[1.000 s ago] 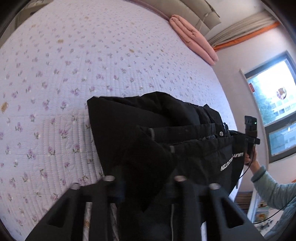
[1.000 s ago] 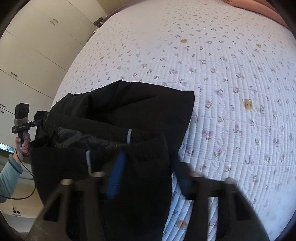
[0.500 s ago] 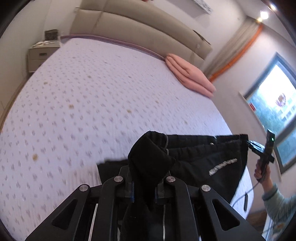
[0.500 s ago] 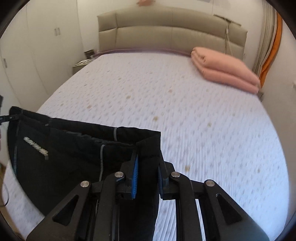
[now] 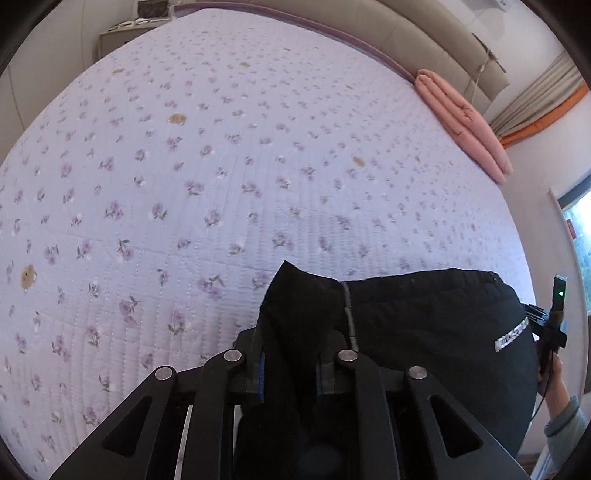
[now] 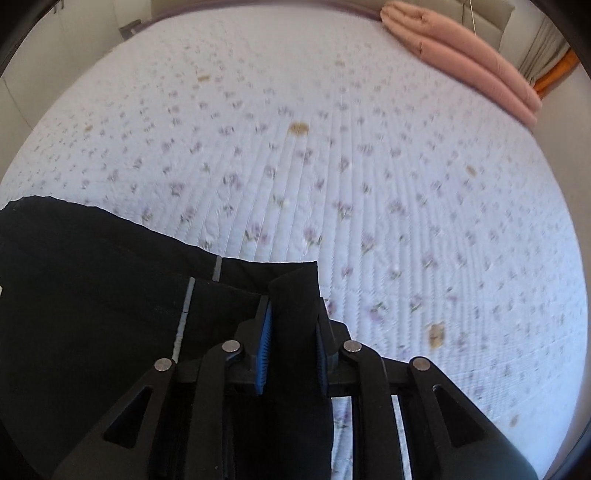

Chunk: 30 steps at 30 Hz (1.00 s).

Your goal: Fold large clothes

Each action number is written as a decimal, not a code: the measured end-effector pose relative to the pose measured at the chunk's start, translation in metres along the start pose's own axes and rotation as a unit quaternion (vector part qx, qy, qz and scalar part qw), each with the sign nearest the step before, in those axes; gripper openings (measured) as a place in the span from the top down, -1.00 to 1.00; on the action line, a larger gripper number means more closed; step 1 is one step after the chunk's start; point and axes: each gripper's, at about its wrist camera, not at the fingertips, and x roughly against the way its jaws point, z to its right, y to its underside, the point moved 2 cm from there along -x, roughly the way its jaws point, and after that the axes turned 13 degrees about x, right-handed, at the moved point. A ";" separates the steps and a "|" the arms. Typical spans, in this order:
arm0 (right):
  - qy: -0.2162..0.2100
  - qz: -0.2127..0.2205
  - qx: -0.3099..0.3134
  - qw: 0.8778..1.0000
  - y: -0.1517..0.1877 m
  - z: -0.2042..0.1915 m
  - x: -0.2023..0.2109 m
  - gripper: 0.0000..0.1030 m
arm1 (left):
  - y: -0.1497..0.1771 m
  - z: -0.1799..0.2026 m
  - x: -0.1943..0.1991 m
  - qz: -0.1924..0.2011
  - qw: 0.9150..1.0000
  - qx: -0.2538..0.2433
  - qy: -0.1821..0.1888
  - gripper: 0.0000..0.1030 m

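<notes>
Garment (image 5: 424,325) bunched between both jaws

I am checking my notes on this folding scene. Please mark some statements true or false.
1. Both grippers pinch the black garment. True: the left gripper and the right gripper each have cloth between the pads.
2. The pink blanket lies under the garment. False: it lies apart, near the headboard.
3. The bedspread has a flower print. True.
4. The garment lies fully flat. False: both grippers hold its edge up.
</notes>
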 end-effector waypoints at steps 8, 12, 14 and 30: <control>-0.003 -0.012 -0.029 0.999 0.006 0.014 0.002 -0.03 | -0.001 -0.013 0.016 0.026 0.999 0.011 -0.036 -0.33; -0.010 0.018 -0.067 0.998 0.020 0.034 0.041 -0.12 | -0.003 -0.023 0.057 0.044 0.998 0.028 -0.027 -0.36; 0.000 0.042 -0.081 0.996 0.031 0.037 0.074 -0.12 | 0.000 -0.022 0.077 0.061 0.997 0.022 -0.030 -0.36; -0.108 0.081 -0.031 0.990 0.066 -0.165 0.172 -0.15 | 0.186 0.147 0.124 0.028 0.991 -0.125 0.029 -0.35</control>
